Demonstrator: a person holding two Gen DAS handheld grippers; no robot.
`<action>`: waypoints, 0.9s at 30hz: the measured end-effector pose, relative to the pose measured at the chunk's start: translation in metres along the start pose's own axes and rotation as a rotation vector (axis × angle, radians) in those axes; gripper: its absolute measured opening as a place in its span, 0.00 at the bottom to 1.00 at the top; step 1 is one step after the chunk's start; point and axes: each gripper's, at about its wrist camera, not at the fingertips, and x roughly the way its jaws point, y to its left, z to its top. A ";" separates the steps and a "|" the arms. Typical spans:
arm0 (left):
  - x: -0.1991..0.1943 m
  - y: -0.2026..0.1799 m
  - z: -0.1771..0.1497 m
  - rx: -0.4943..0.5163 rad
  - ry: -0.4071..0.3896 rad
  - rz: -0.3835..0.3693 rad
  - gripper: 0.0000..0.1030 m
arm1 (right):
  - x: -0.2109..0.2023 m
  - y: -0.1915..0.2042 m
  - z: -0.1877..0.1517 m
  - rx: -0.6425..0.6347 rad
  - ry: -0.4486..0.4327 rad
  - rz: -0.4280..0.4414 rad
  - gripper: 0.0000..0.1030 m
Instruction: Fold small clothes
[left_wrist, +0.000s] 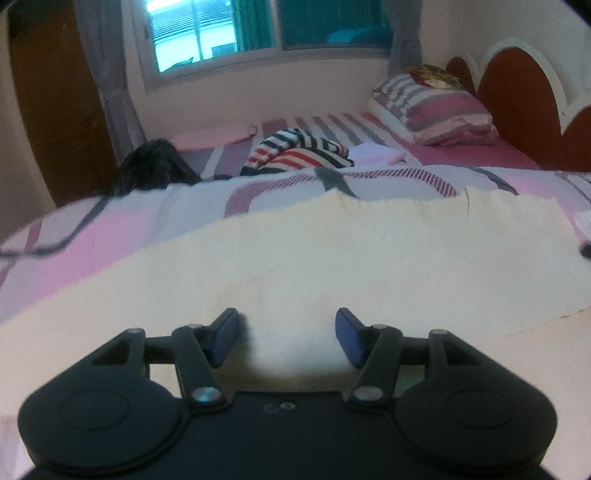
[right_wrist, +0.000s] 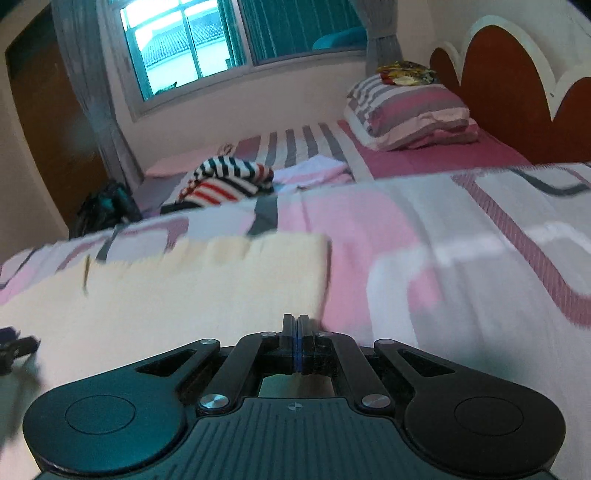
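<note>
A cream garment (left_wrist: 332, 254) lies spread flat on the pink and grey bedspread. It also shows in the right wrist view (right_wrist: 177, 295). My left gripper (left_wrist: 286, 332) is open just above the garment's near part, with nothing between its blue pads. My right gripper (right_wrist: 297, 332) is shut at the garment's right near edge; whether cloth is pinched between the pads is hidden. The left gripper's tip (right_wrist: 14, 345) shows at the left edge of the right wrist view.
A striped red, white and navy garment (left_wrist: 295, 151) lies heaped farther back on the bed, with a pale pink cloth (left_wrist: 373, 153) beside it. A striped pillow (left_wrist: 432, 110) lies against the red headboard (left_wrist: 524, 96). A dark bag (left_wrist: 151, 170) sits at the bed's left side.
</note>
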 end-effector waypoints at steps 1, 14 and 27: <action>-0.003 0.001 -0.004 -0.012 0.002 -0.002 0.55 | -0.007 -0.001 -0.009 -0.003 0.006 -0.006 0.00; -0.021 -0.007 -0.017 -0.038 -0.004 0.043 0.62 | -0.039 0.022 -0.043 -0.052 -0.015 -0.025 0.00; -0.050 0.046 -0.038 -0.141 -0.015 0.062 0.61 | -0.052 0.021 -0.044 0.061 -0.021 -0.011 0.00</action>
